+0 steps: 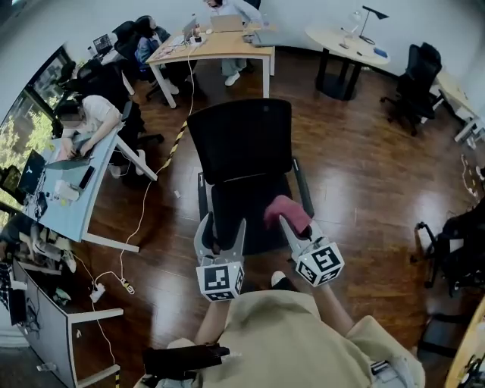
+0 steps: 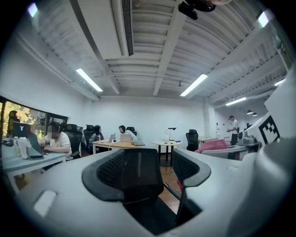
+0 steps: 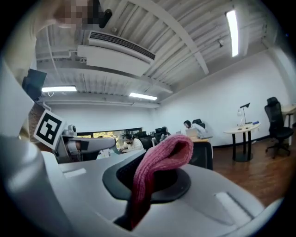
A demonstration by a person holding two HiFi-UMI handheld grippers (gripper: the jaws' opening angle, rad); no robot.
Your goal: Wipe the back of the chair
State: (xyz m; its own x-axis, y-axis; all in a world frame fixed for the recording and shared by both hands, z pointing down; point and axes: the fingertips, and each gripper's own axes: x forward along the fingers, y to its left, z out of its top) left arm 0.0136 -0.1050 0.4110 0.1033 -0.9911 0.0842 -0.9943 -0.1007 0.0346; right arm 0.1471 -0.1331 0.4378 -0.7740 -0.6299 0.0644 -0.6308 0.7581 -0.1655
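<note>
Chair back [image 1: 241, 140] stands dead ahead, across the seat [image 1: 242, 204] from both tools. The right hand-held gripper [image 1: 294, 222] is clamped on the pink cloth [image 1: 286, 209] by the seat's right front. The left hand-held gripper [image 1: 222, 227] is spread and empty by the seat's left front.

An open office: people [image 1: 87, 121] working at desks [image 1: 216, 47] with laptops [image 1: 226, 23], black swivel chairs [image 1: 419, 76], ceiling strip lights [image 2: 89, 79].
</note>
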